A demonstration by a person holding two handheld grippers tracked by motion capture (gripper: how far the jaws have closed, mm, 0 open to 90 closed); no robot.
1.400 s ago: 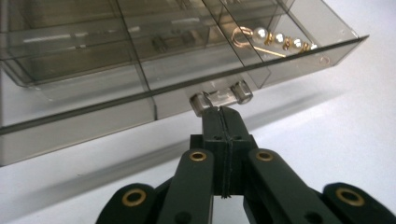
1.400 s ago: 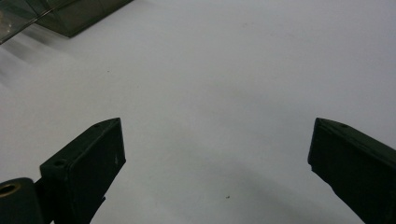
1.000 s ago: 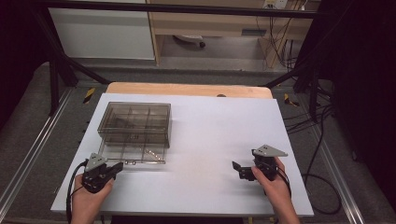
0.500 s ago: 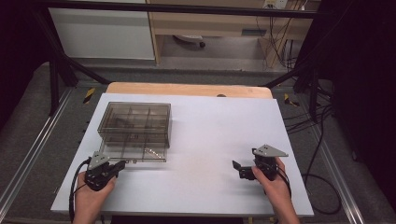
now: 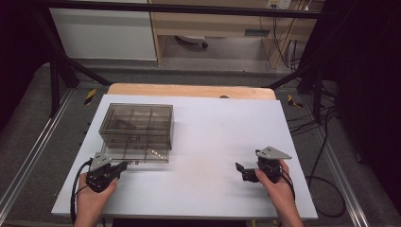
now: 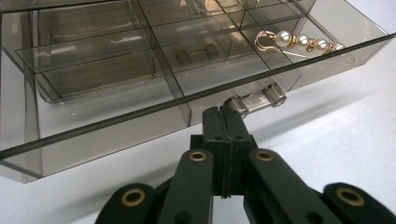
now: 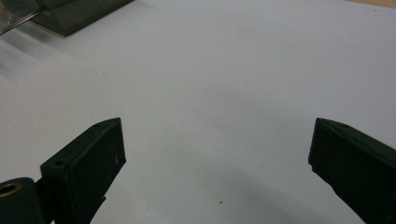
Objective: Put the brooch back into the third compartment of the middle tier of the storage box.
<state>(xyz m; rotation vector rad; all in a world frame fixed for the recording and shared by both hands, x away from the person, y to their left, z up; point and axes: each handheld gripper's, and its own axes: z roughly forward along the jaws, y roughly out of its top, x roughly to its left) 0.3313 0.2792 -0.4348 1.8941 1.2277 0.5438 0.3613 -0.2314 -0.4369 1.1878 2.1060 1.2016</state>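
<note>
Fingers (image 6: 224,122) of left gripper (image 5: 124,165) pressed together, unmoved at drawer (image 5: 137,154) handle; right gripper (image 5: 239,167) fingers apart.

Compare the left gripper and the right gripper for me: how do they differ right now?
The left gripper has its fingers pressed together, shut; the right gripper has its fingers spread wide. The left sits at the clear organizer box, by its handle; the right is over bare white table. Both are black and hand-held.

The left tool (image 5: 122,166) is pinched tight, its jaws pressed together, held low in the left hand (image 5: 92,198). The right tool (image 5: 239,170) gapes wide, gripped by the right hand (image 5: 279,187).
</note>
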